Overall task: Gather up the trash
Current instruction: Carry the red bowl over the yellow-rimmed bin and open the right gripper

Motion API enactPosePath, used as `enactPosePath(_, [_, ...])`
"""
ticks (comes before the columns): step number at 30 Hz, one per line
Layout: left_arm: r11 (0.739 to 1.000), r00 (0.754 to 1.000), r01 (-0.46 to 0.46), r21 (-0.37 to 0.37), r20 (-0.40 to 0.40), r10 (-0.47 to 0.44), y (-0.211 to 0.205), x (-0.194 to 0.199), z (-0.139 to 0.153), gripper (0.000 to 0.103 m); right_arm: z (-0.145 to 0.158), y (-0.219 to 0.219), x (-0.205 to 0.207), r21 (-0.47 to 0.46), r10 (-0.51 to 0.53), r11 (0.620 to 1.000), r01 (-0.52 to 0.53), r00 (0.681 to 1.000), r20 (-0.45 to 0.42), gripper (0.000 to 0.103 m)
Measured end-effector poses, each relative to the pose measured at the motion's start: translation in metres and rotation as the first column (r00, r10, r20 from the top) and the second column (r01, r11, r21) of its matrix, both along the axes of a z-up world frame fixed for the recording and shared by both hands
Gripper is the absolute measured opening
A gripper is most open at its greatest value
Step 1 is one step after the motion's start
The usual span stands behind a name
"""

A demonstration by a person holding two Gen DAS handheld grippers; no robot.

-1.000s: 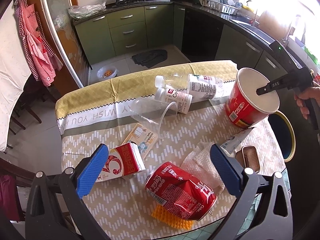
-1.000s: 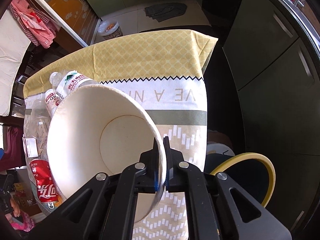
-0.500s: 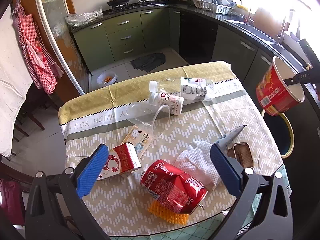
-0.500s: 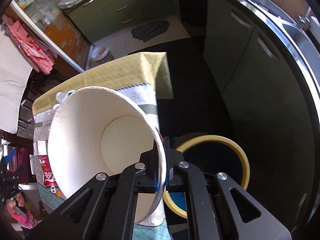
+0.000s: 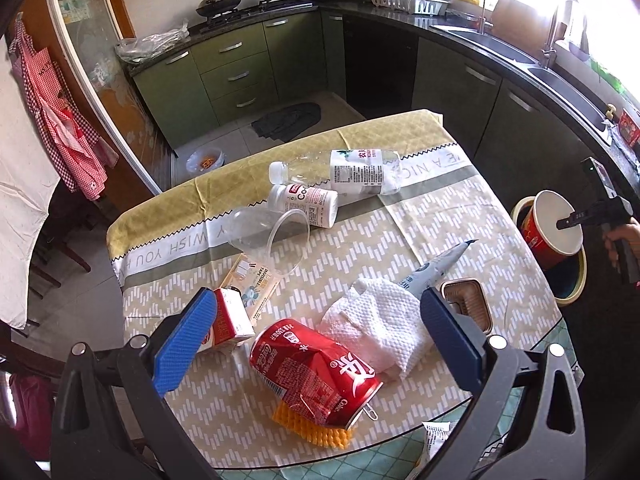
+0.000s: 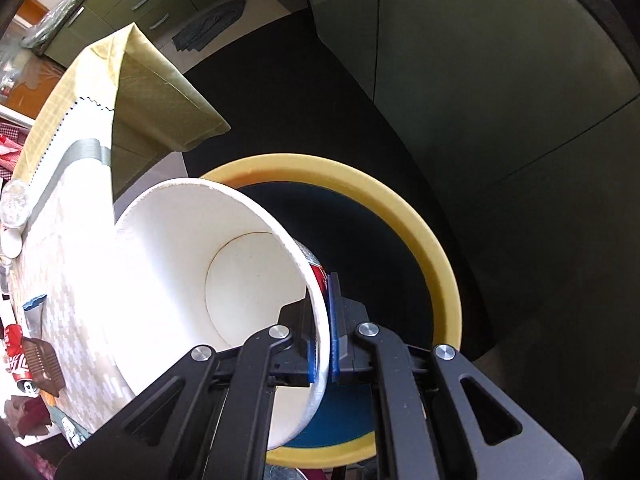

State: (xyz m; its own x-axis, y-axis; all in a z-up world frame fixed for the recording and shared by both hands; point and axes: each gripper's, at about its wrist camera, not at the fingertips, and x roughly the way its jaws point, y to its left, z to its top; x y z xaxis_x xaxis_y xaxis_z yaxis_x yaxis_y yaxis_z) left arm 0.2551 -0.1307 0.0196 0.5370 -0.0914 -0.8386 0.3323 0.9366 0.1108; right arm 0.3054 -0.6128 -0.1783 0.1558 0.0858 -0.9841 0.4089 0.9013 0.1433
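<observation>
The right gripper (image 6: pixel 322 334) pinches the paper noodle bowl (image 6: pixel 192 280) by its thin rim over the bin (image 6: pixel 420 236). It looks light and bendy. The left gripper (image 5: pixel 316 336) is open.

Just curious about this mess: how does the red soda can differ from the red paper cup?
The soda can lies crushed on its side on the table; the paper cup keeps its round shape. The can rests free between the left gripper's open pads; the cup's rim is pinched by the right gripper, over the yellow-rimmed bin. Both are red.
</observation>
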Motion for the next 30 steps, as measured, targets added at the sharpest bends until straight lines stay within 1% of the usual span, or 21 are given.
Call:
enactPosePath(1, [1.000,1.000,0.001,0.003,-0.002,-0.001,-0.001,0.000,-0.001,0.097,-0.007,0.001,0.002,0.001,0.004,1.000,-0.004,1.000,-0.004,0.007])
enactPosePath(3, [1.000,1.000,0.000,0.013,-0.007,0.000,-0.003,0.001,-0.003,0.097,-0.017,0.001,0.005,0.017,0.002,1.000,-0.002,1.000,-0.001,0.014])
enactPosePath(4, [1.000,1.000,-0.002,0.018,-0.009,0.002,-0.004,0.002,-0.004,0.097,-0.017,0.001,0.006,0.000,0.001,1.000,-0.001,1.000,0.000,0.022])
enactPosePath(5, [1.000,1.000,-0.004,0.022,-0.012,0.004,-0.004,0.003,-0.005,0.097,-0.016,0.001,0.007,-0.024,0.004,1.000,-0.004,1.000,0.003,0.024])
enactPosePath(8, [0.999,1.000,-0.014,0.031,-0.015,0.015,-0.002,0.009,-0.008,0.097,-0.003,0.003,0.001,-0.029,0.009,1.000,-0.008,0.999,0.038,0.024])
enactPosePath(11, [0.998,0.999,-0.041,0.052,-0.002,0.041,0.002,0.021,-0.010,0.097,0.018,0.008,-0.007,-0.034,0.019,0.999,-0.016,0.996,0.085,0.025])
enactPosePath(13, [0.994,0.998,-0.068,0.090,0.015,0.067,0.004,0.032,-0.014,0.097,0.028,0.013,-0.014,-0.020,0.030,0.999,-0.028,0.994,0.109,0.027])
enactPosePath(16, [0.980,0.993,-0.120,0.158,0.042,0.115,0.008,0.052,-0.025,0.097,0.037,0.020,-0.025,-0.004,0.052,0.999,-0.052,0.990,0.130,0.027])
enactPosePath(18, [0.972,0.990,-0.137,0.191,0.043,0.132,0.009,0.065,-0.036,0.097,0.039,0.025,-0.028,0.009,0.065,0.998,-0.067,0.989,0.136,0.027])
enactPosePath(20, [0.968,0.989,-0.148,0.203,0.025,0.146,0.011,0.076,-0.046,0.097,0.038,0.027,-0.032,0.018,0.077,0.997,-0.080,0.988,0.132,0.029])
enactPosePath(21, [0.966,0.988,-0.153,0.208,0.017,0.153,0.012,0.080,-0.051,0.095,0.043,0.032,-0.027,0.024,0.084,0.996,-0.087,0.988,0.128,0.030])
enactPosePath(25, [0.954,0.985,-0.165,0.248,0.000,0.170,0.012,0.093,-0.069,0.083,0.042,0.045,-0.028,0.033,0.107,0.993,-0.112,0.986,0.125,0.030])
enactPosePath(26, [0.954,0.985,-0.168,0.249,-0.006,0.175,0.013,0.095,-0.072,0.082,0.040,0.043,-0.023,0.035,0.111,0.993,-0.117,0.986,0.125,0.031])
enactPosePath(29, [0.953,0.984,-0.163,0.254,-0.025,0.175,0.012,0.101,-0.081,0.074,0.039,0.046,-0.020,0.035,0.120,0.992,-0.125,0.984,0.129,0.031])
enactPosePath(30, [0.954,0.984,-0.162,0.254,-0.028,0.174,0.012,0.102,-0.083,0.068,0.039,0.047,-0.020,0.036,0.122,0.991,-0.128,0.984,0.131,0.032])
